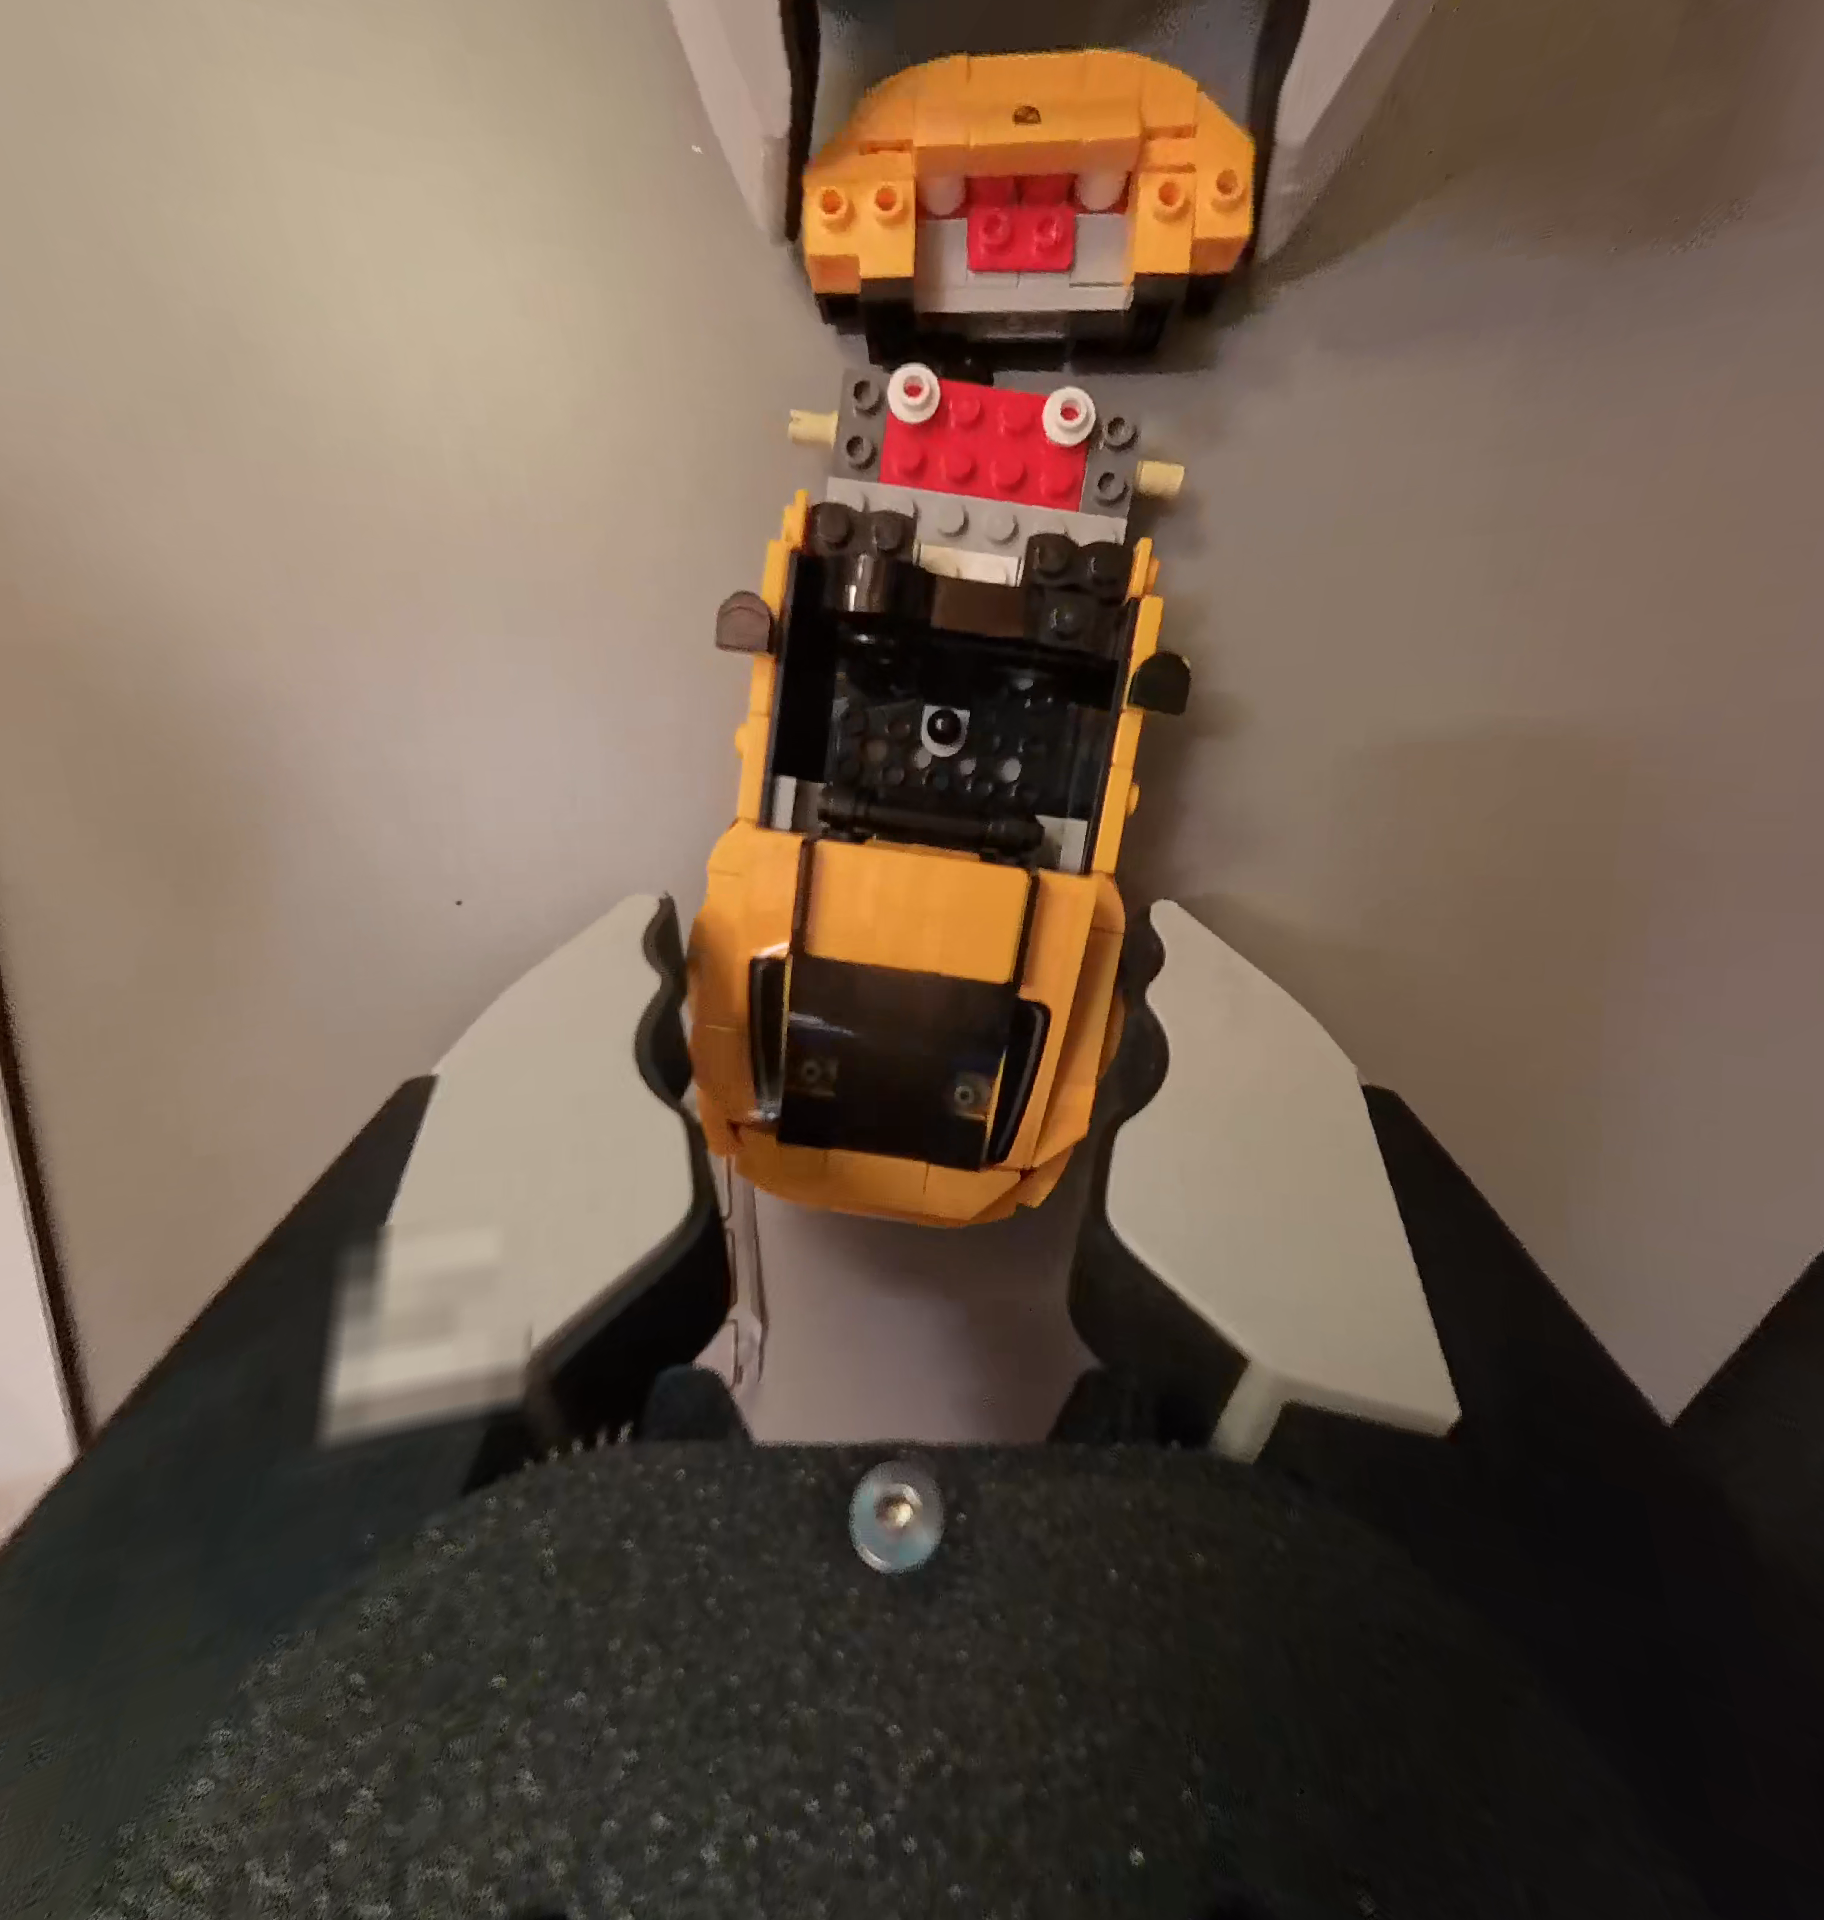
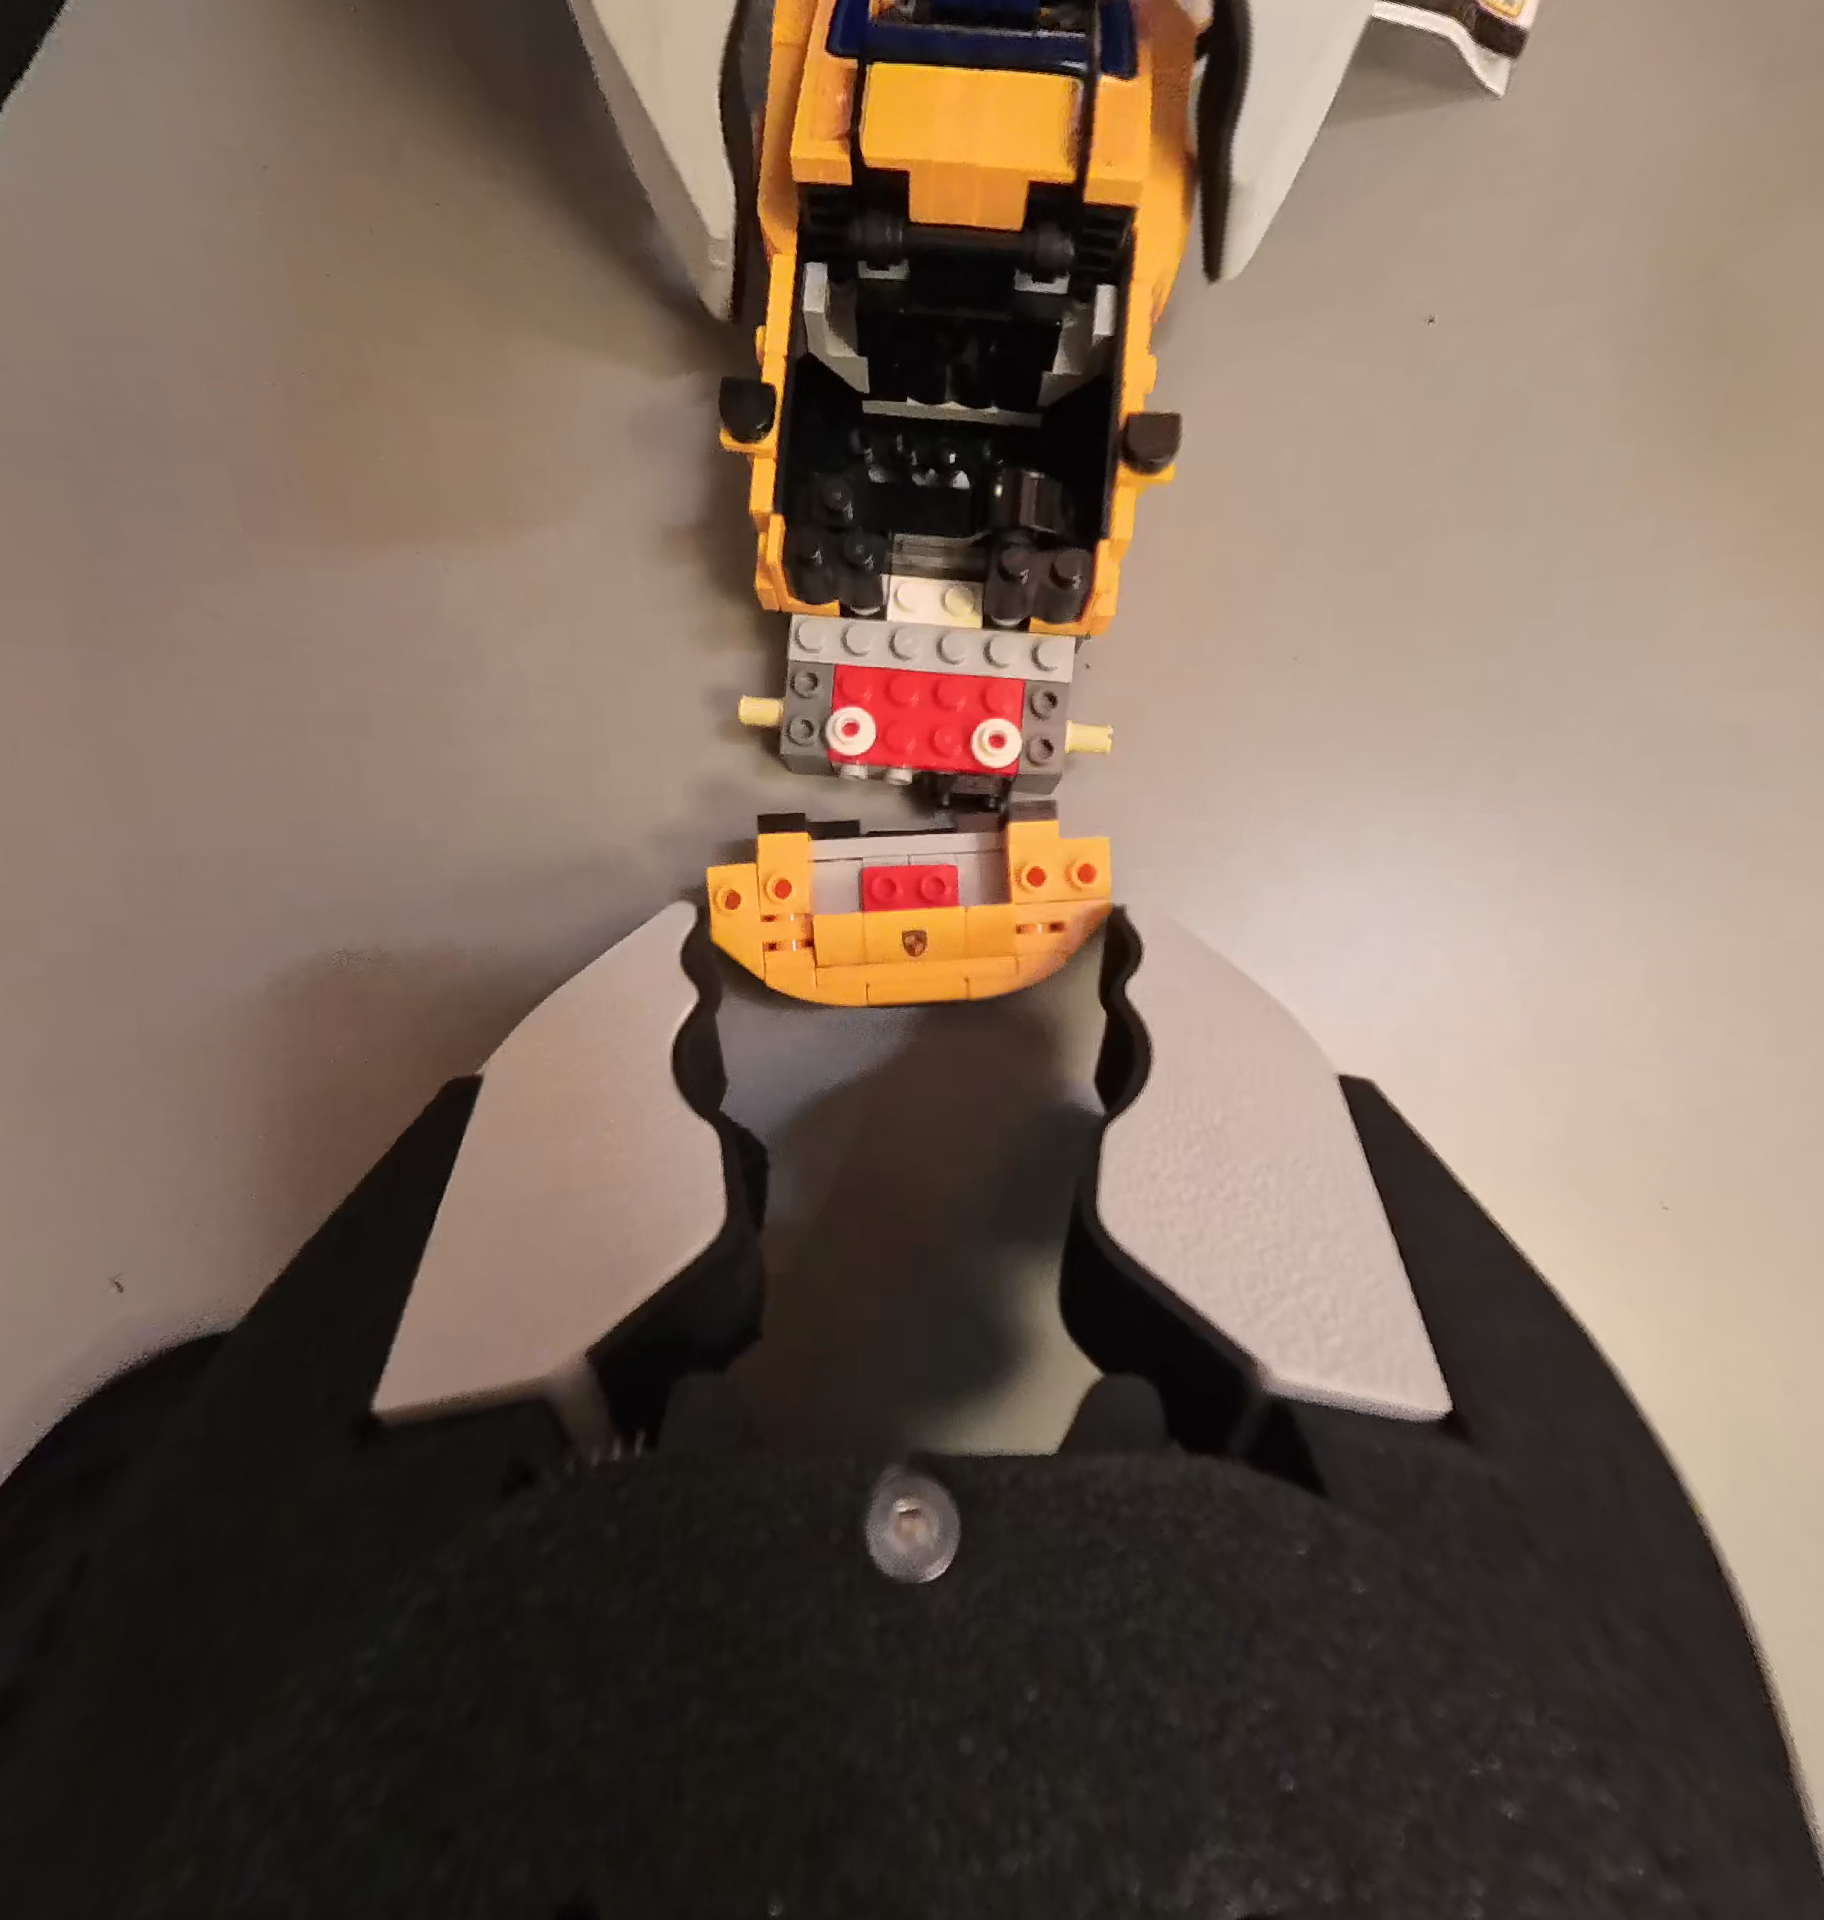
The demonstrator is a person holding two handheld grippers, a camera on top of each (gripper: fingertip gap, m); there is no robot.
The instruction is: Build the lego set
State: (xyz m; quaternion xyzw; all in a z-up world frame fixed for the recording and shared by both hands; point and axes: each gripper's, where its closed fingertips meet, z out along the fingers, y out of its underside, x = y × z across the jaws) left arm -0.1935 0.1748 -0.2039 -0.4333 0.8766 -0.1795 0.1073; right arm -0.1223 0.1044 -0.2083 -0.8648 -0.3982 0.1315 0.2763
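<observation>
An orange lego car body [image 1: 918, 935] with an open black cockpit lies on the grey table [image 1: 368, 520]. My left gripper [image 1: 903, 997] is shut on its orange rear end. The bare chassis end with a red studded plate [image 1: 975, 452] points away from me. A separate orange front section [image 2: 908, 925] with a small red plate sits between the fingertips of my right gripper [image 2: 908, 945], which is shut on it. It also shows in the left wrist view [image 1: 1027, 197]. A narrow gap lies between this section and the chassis plate [image 2: 929, 717]. The two are in line.
A white paper corner [image 2: 1459, 42] lies at the far right of the table [image 2: 316, 520]. A dark strip along the table's edge [image 1: 14, 1039] runs down the left side. The left gripper's fingers [image 2: 669, 156] flank the car body's far end in the right wrist view.
</observation>
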